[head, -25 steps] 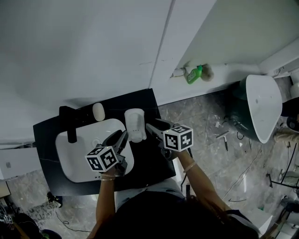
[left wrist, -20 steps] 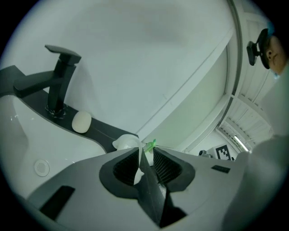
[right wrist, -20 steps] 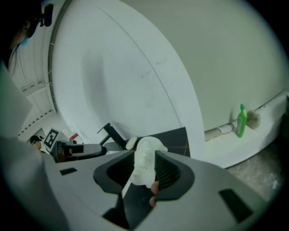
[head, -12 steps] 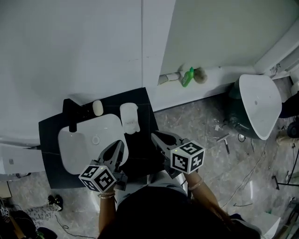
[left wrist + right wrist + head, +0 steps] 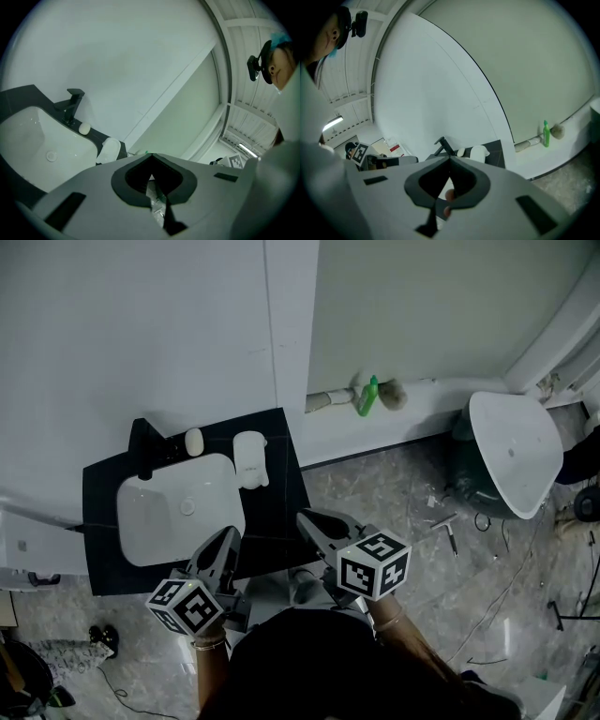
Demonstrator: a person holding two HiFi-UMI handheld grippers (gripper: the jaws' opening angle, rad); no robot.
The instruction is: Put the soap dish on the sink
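Note:
The white soap dish [image 5: 250,458] rests on the black sink counter [image 5: 277,521], just right of the white basin [image 5: 178,507]. Behind the basin are a pale soap bar [image 5: 194,441] and the black faucet [image 5: 143,451]. My left gripper [image 5: 228,538] and right gripper [image 5: 305,518] hover above the counter's near edge, both shut and empty, well short of the dish. The left gripper view has the soap dish [image 5: 110,149] beyond the closed left gripper [image 5: 151,155]. In the right gripper view the soap dish [image 5: 478,152] lies past the closed right gripper [image 5: 450,159].
A green bottle [image 5: 367,396] stands by a pipe at the wall's foot. A white ceramic fixture [image 5: 514,451] stands on the floor at the right, with small tools [image 5: 448,521] lying on the stone floor. White wall panels rise behind the counter.
Both grippers, open on either side of the soap dish before, have closed and drawn back and up toward the person. The dish stays on the counter.

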